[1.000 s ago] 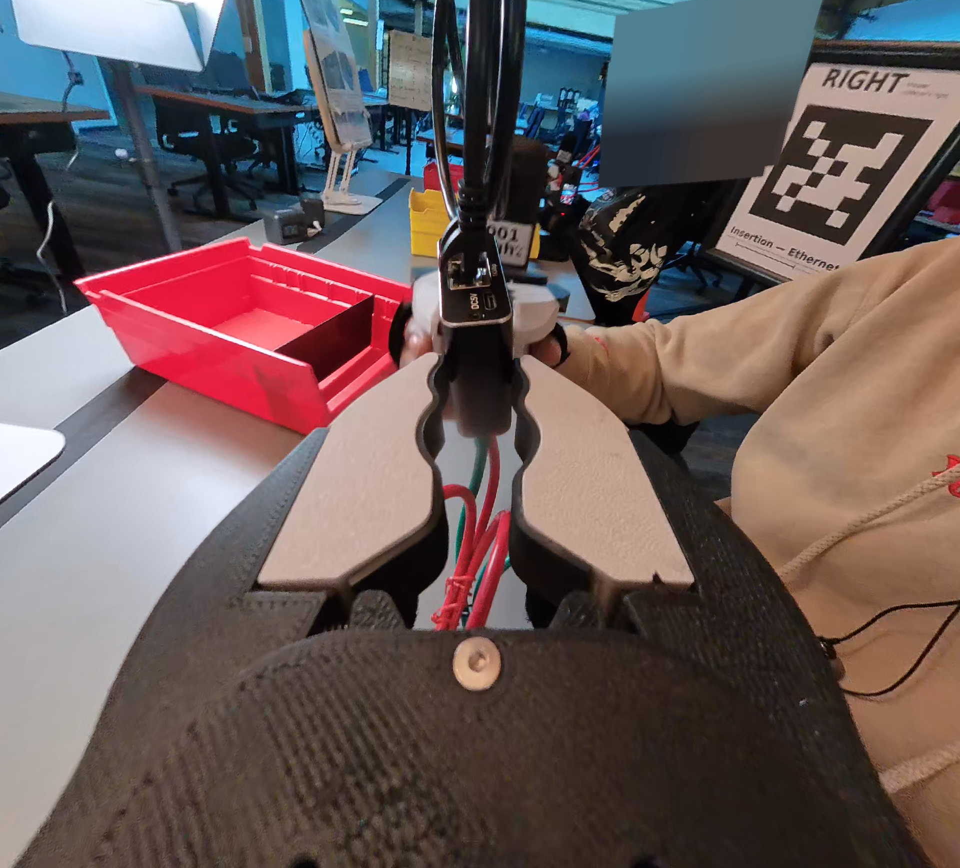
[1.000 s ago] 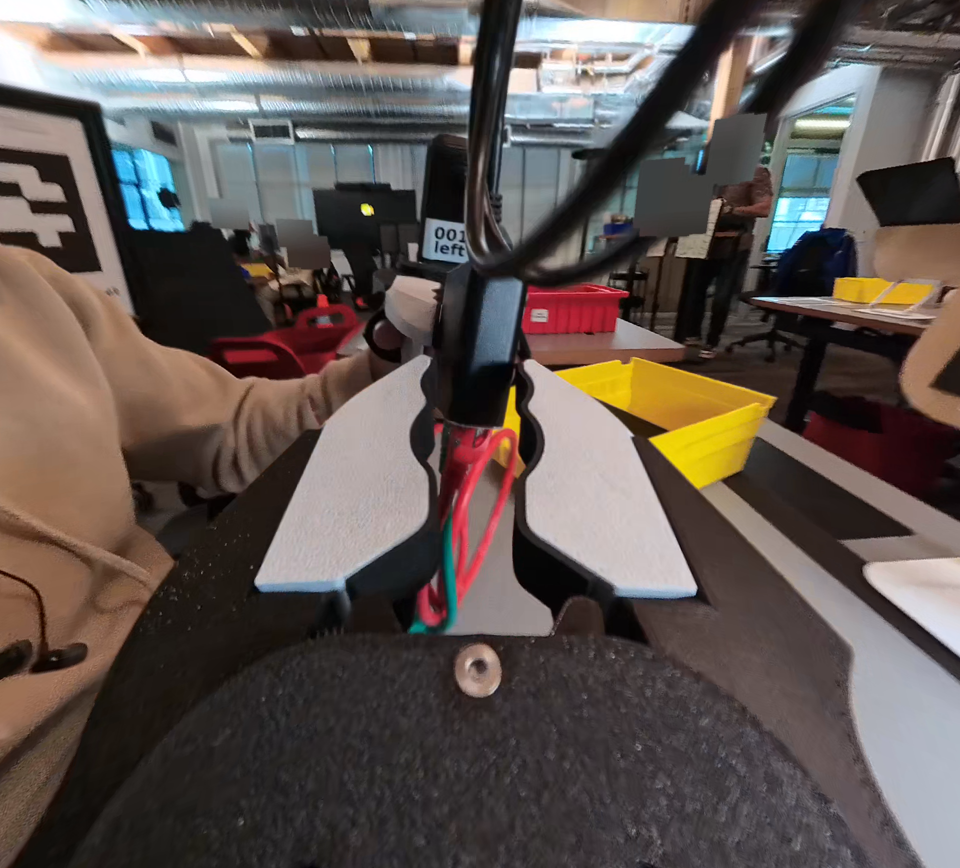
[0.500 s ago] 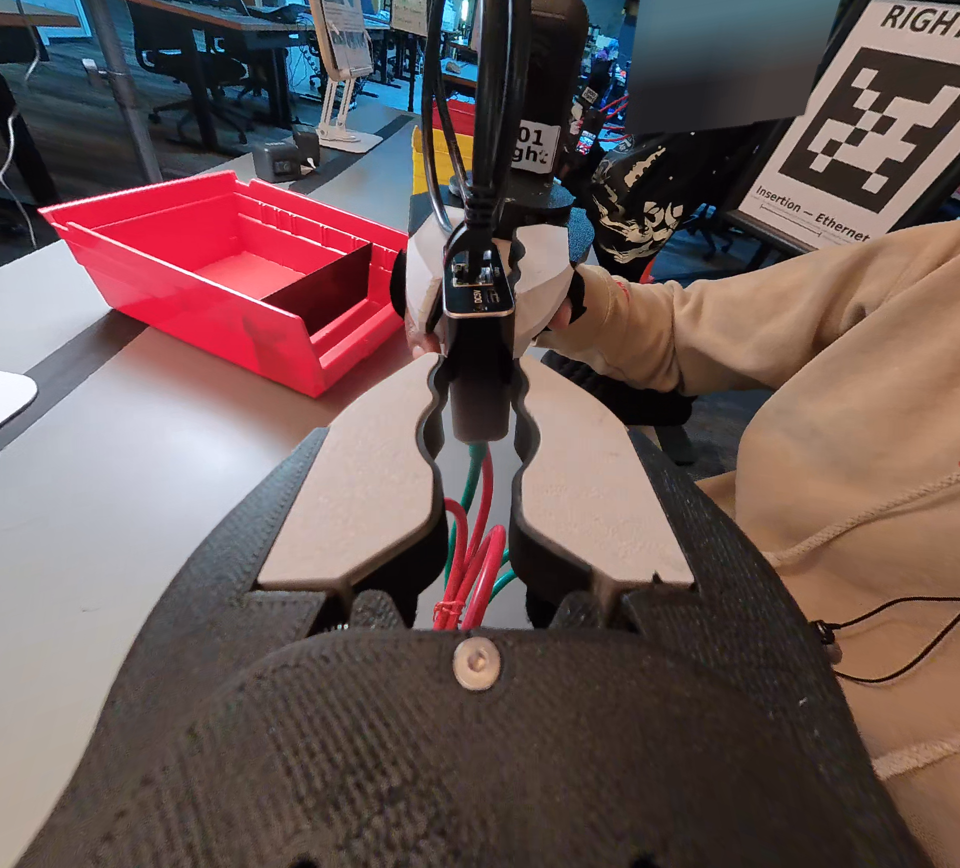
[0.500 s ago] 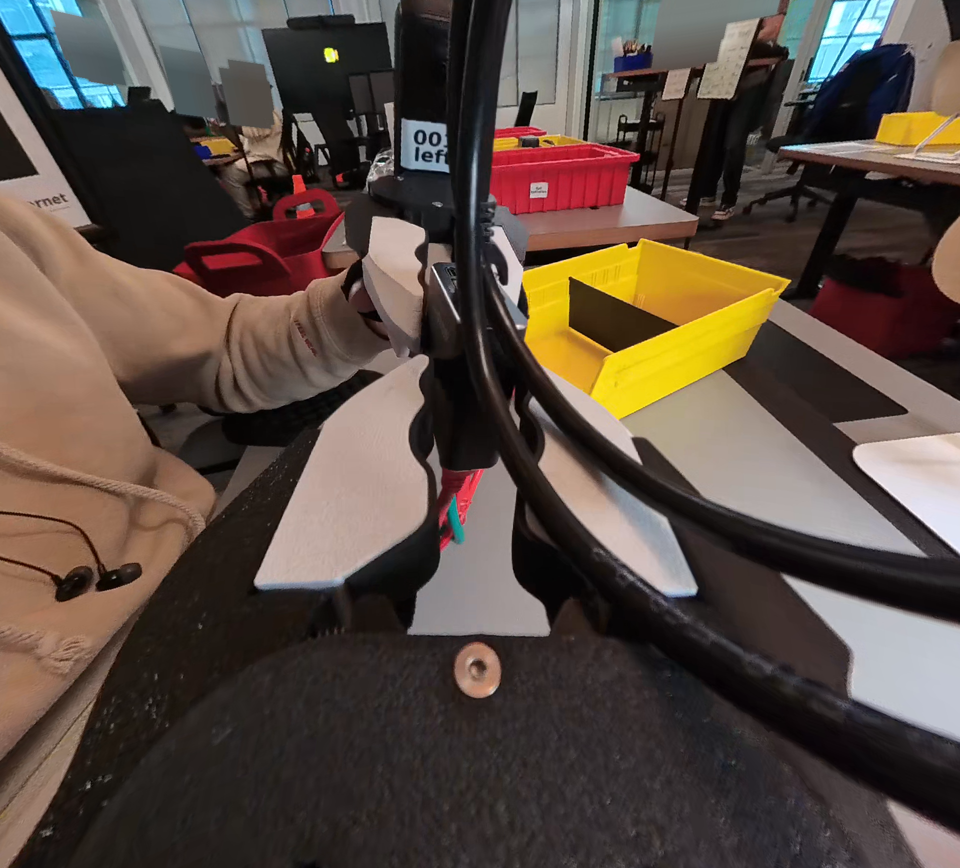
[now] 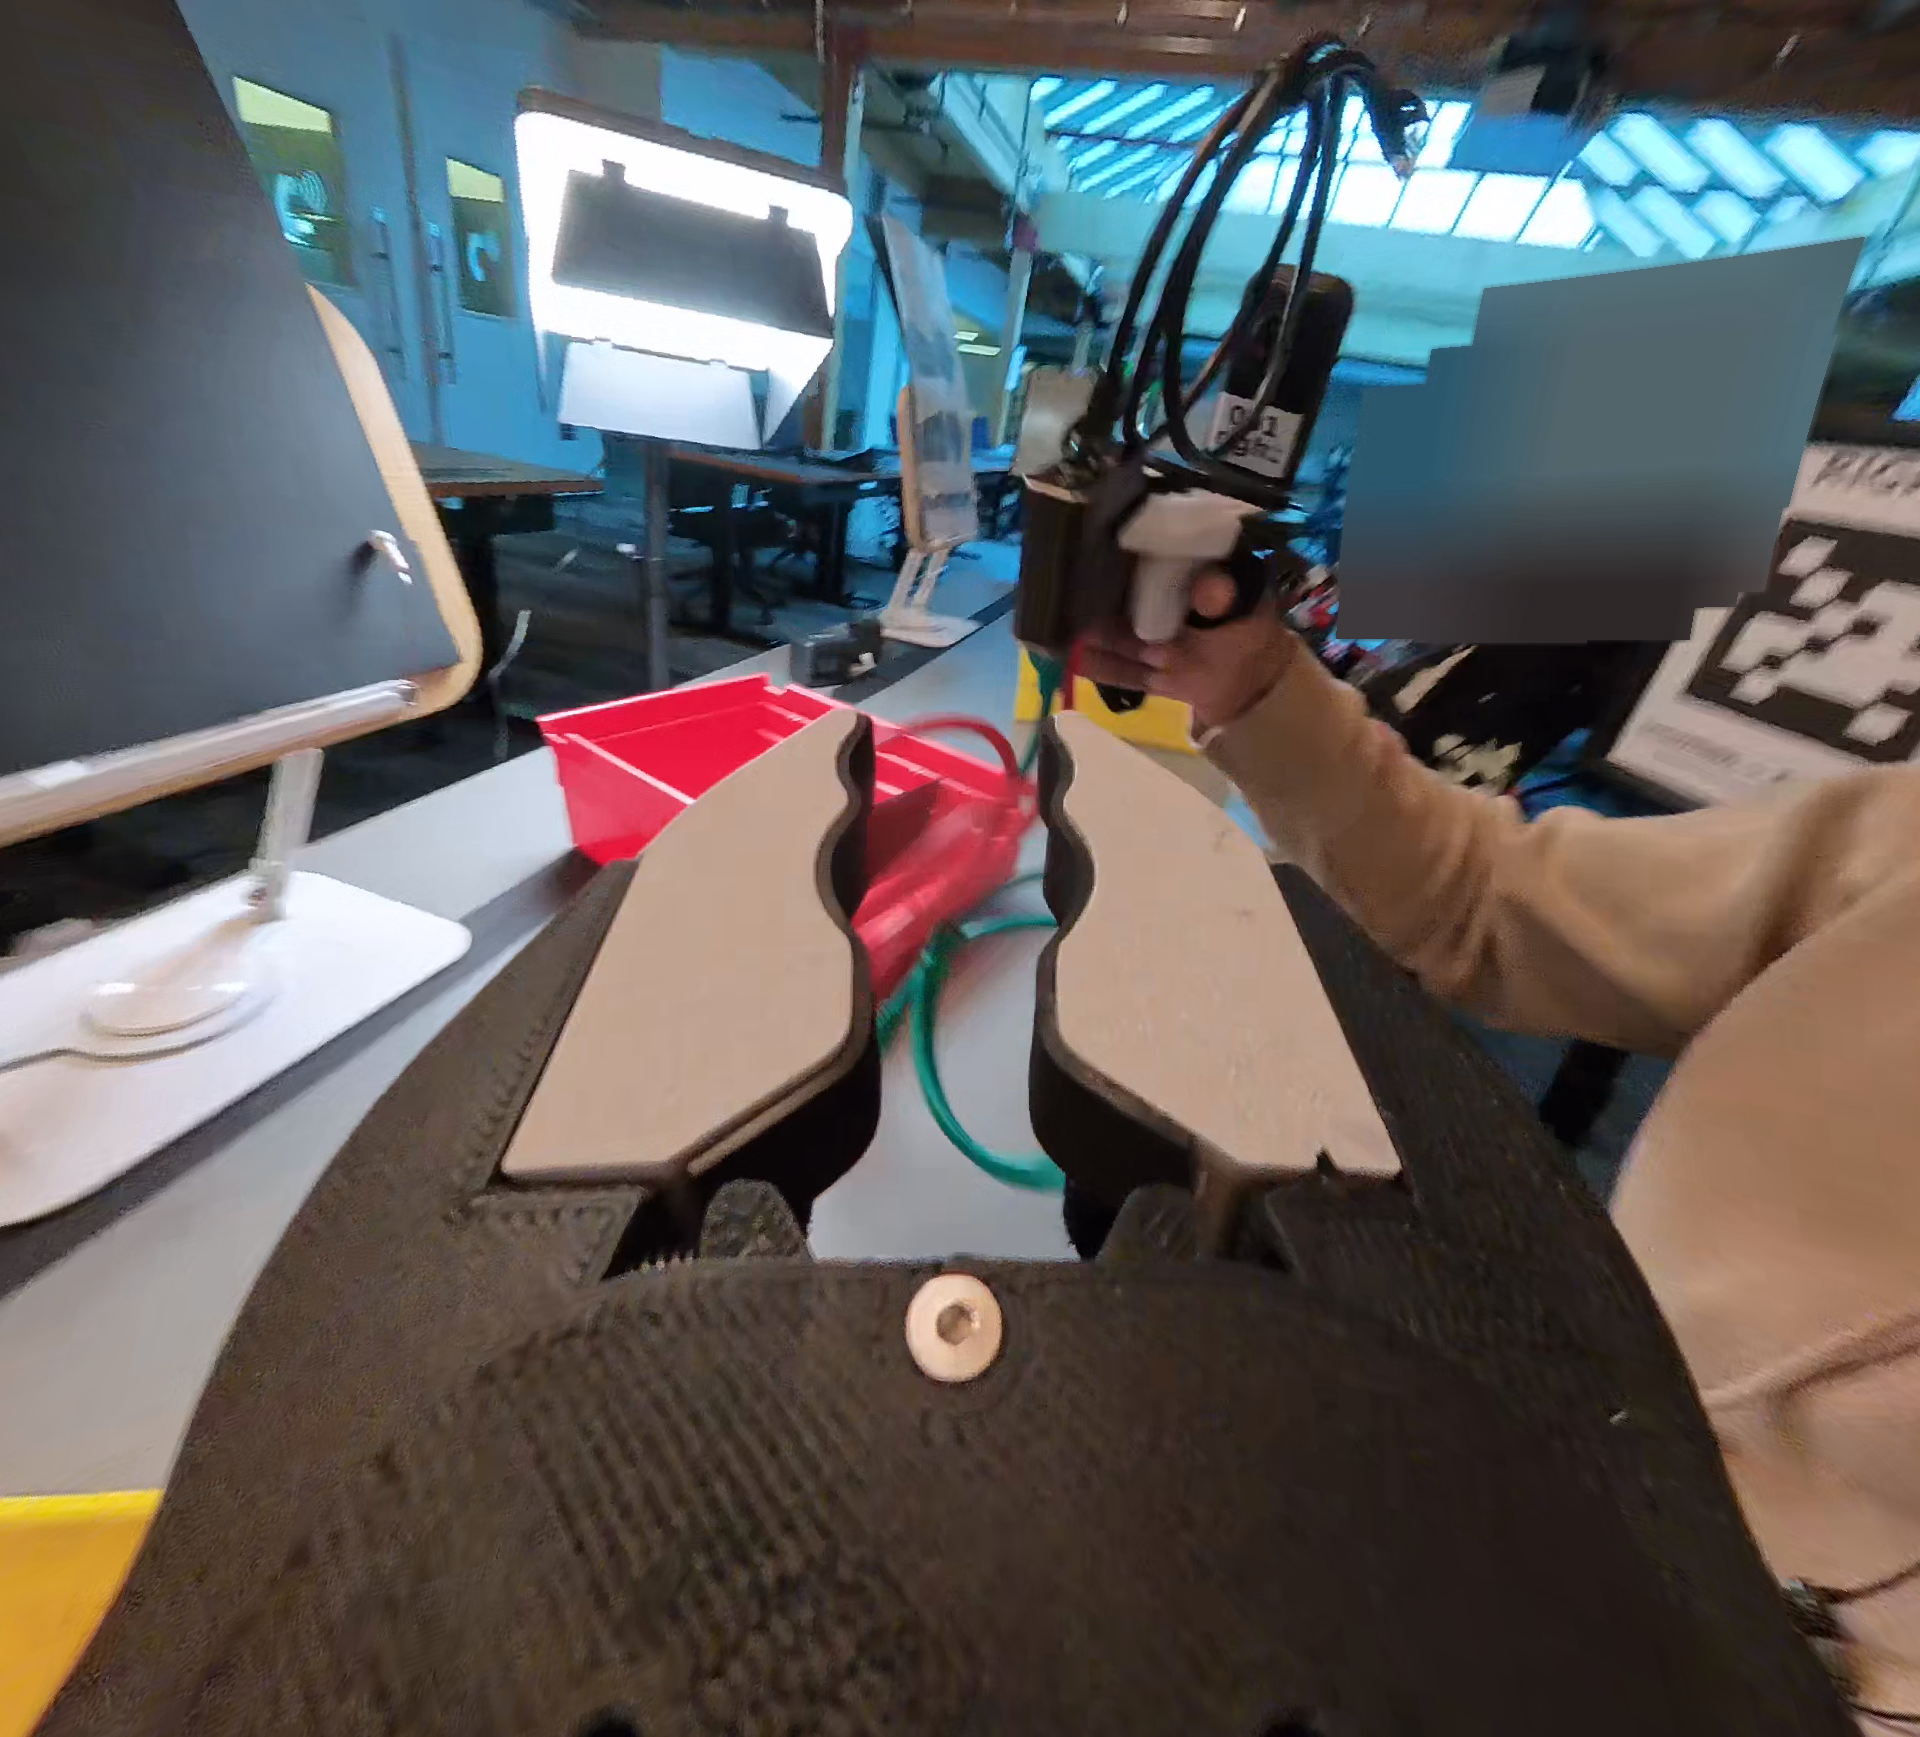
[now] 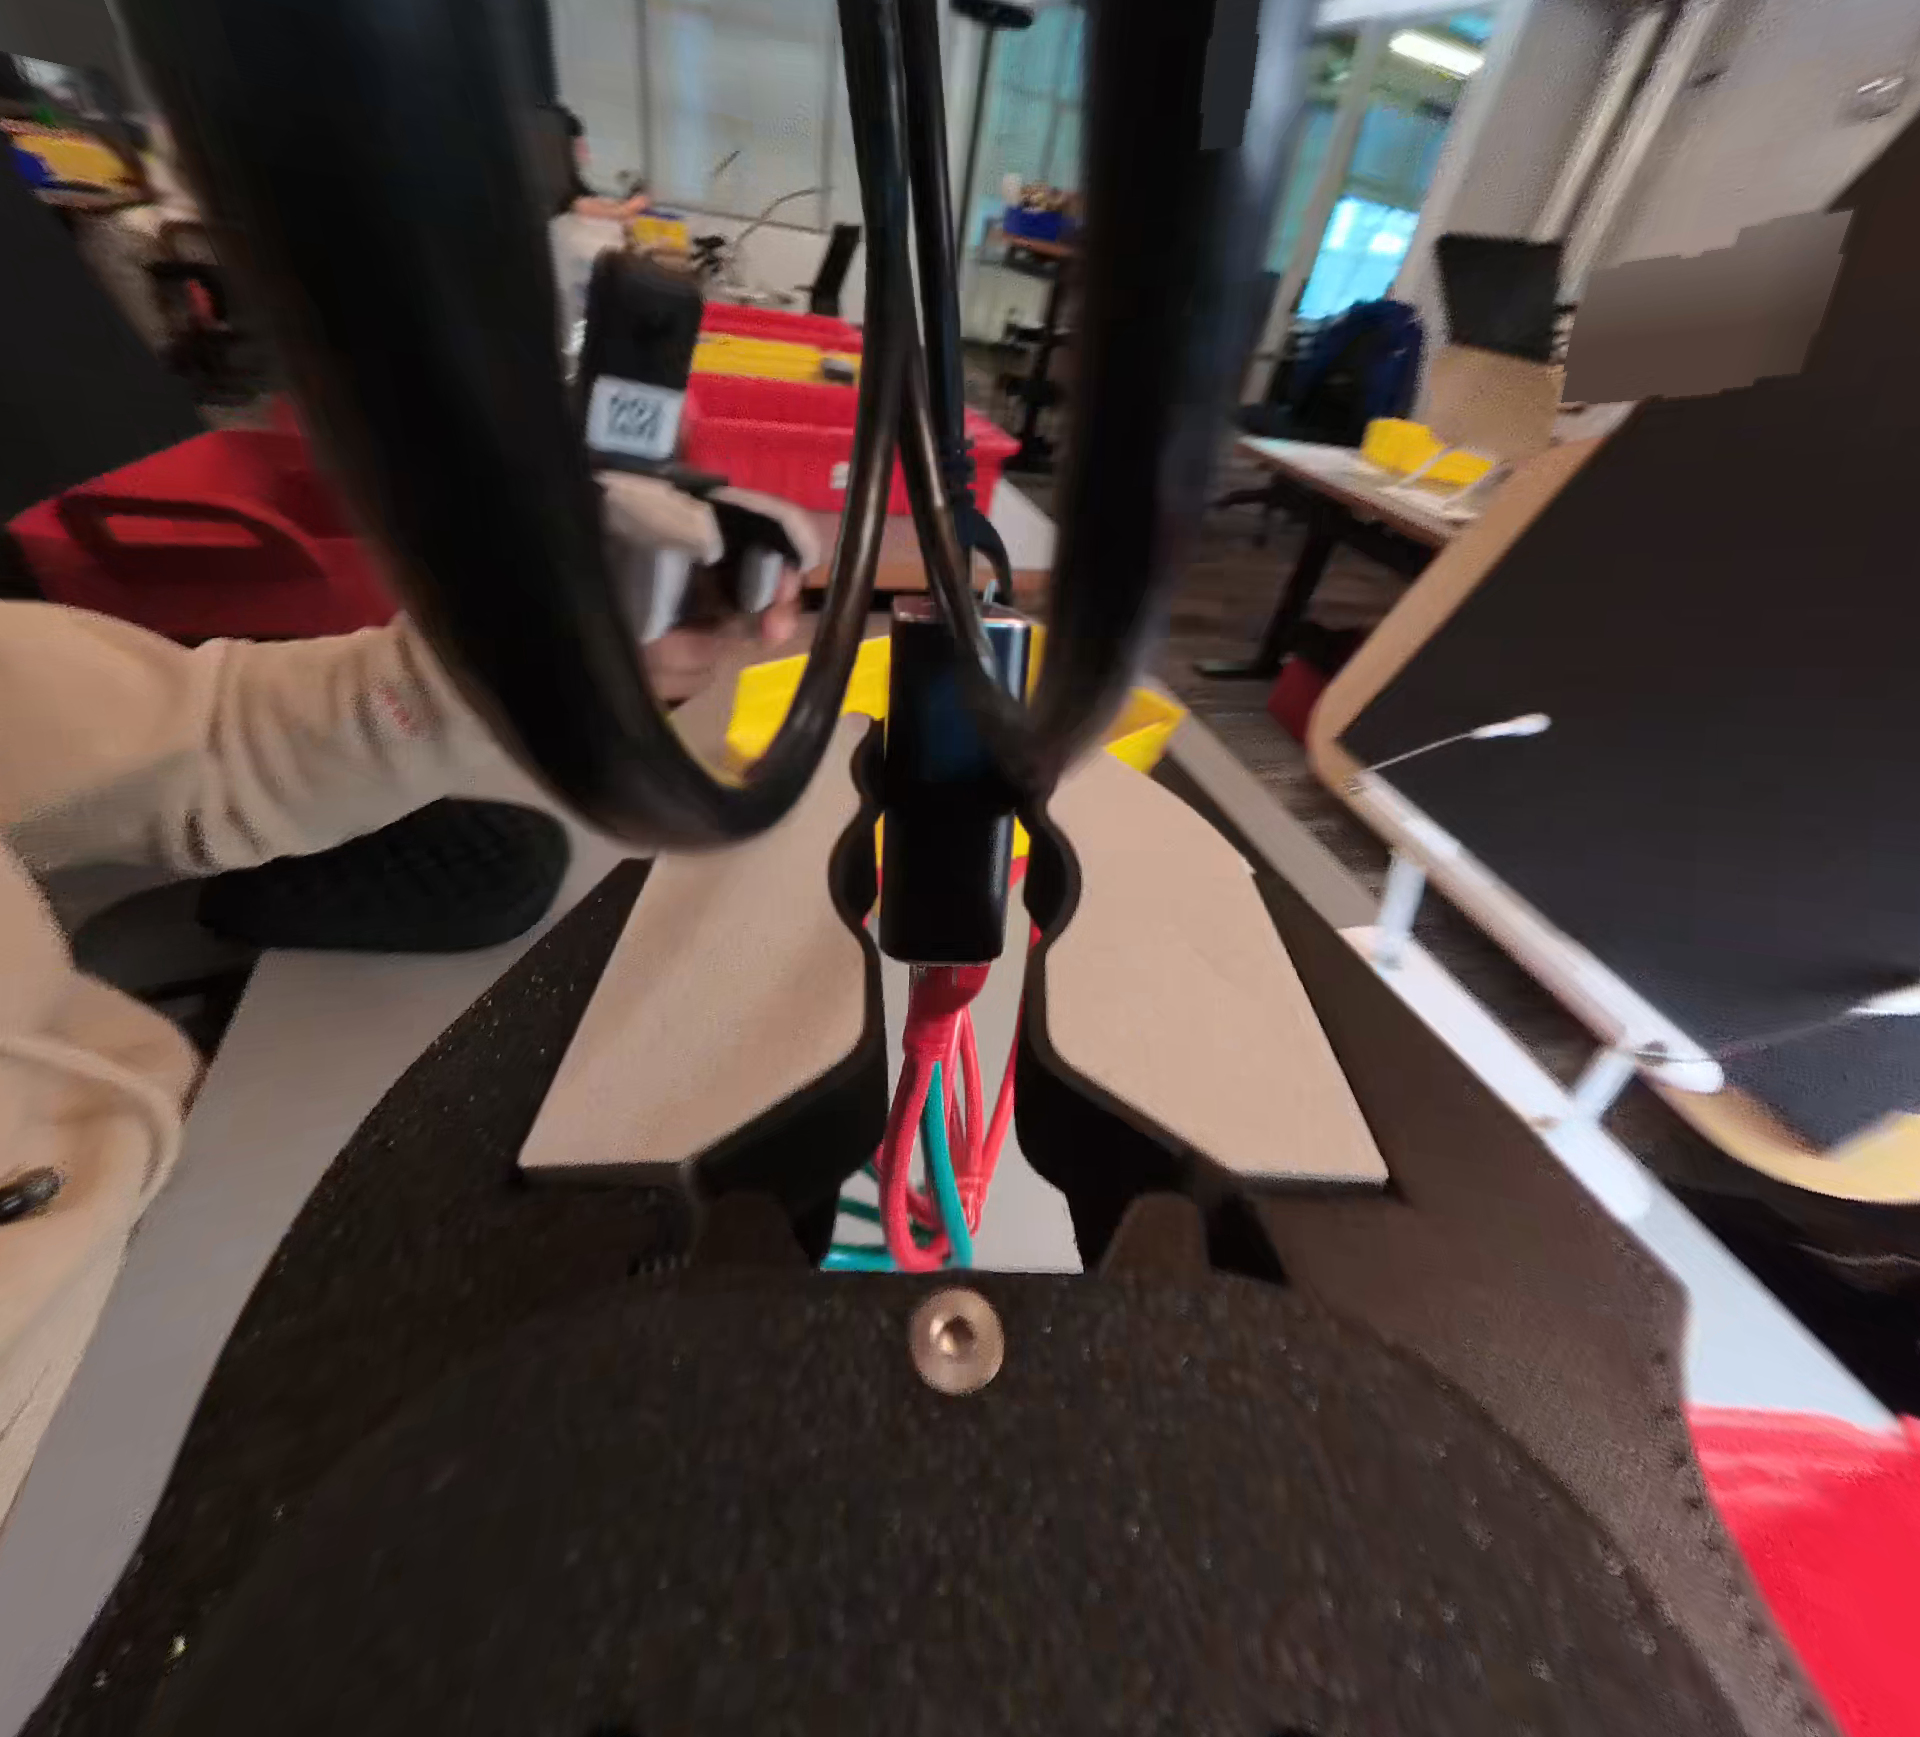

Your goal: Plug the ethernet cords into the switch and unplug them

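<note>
My right gripper (image 6: pixel 951 752) is shut on a small black switch (image 6: pixel 945 814) and holds it upright above the grey table. Red and green ethernet cords (image 6: pixel 935 1074) come out of its lower end. Black cables (image 6: pixel 457 440) loop up from its top, close to the camera. My left gripper (image 5: pixel 951 737) is open and empty, apart from the switch. In the left wrist view the switch (image 5: pixel 1065 565) sits in the right gripper (image 5: pixel 1153 565) farther off, with the red and green cords (image 5: pixel 935 991) trailing down onto the table. The left gripper also shows in the right wrist view (image 6: pixel 686 544).
A red bin (image 5: pixel 686 752) stands behind the left fingers. A yellow bin (image 6: pixel 779 690) stands beyond the switch. A dark board on a white stand (image 5: pixel 208 461) is at the table's far side, also in the right wrist view (image 6: pixel 1662 752). A person's beige sleeve (image 5: pixel 1507 908) crosses at right. Across from one pair of fingers to the other is roughly 15 centimeters.
My left gripper has let go of the switch, opened and drawn away from it. My right gripper still holds the switch, which now hangs from it alone.
</note>
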`<state>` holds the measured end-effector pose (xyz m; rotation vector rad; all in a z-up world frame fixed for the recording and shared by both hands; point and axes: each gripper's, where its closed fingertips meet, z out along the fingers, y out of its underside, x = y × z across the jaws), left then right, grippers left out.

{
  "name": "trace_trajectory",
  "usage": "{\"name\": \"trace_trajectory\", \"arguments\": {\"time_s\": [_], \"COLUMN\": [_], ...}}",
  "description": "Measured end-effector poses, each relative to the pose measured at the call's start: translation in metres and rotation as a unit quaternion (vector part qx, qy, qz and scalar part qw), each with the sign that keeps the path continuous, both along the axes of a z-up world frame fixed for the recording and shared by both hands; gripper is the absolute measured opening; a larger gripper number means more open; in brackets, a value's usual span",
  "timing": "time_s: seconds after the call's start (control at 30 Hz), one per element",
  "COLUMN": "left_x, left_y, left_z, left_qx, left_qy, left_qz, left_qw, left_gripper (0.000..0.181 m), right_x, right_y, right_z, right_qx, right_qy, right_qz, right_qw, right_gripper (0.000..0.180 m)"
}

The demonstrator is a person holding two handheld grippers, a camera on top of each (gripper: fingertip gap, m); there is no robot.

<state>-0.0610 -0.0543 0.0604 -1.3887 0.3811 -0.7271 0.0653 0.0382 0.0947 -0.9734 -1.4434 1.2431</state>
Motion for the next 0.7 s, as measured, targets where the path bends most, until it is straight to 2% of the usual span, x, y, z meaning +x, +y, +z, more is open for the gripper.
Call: {"name": "trace_trajectory", "arguments": {"time_s": [0.1,0.2,0.37,0.5,0.7], "left_x": [0.002,0.000,-0.001,-0.010,-0.021], "left_y": [-0.011,-0.015,-0.024,-0.019,-0.016], "left_z": [-0.013,-0.052,-0.120,-0.151,-0.162], "left_qx": [-0.035,-0.078,-0.159,-0.188,-0.200], "left_qy": [-0.046,-0.030,-0.061,-0.081,-0.075], "left_qz": [-0.035,-0.023,-0.030,-0.013,0.000], "left_qw": [0.998,0.996,0.985,0.979,0.977], "left_gripper": [0.029,0.029,0.028,0.027,0.026], "right_x": [0.016,0.031,0.047,0.054,0.068], "right_y": [0.040,0.085,0.172,0.240,0.298], "right_z": [0.040,0.067,0.077,0.028,-0.100], "right_qx": [0.027,0.036,0.020,-0.021,-0.083], "right_qy": [0.019,0.034,0.068,0.081,-0.003], "right_qz": [-0.068,-0.134,-0.250,-0.329,-0.406], "right_qw": [0.997,0.990,0.966,0.941,0.910], "right_gripper": [0.024,0.024,0.024,0.024,0.023]}}
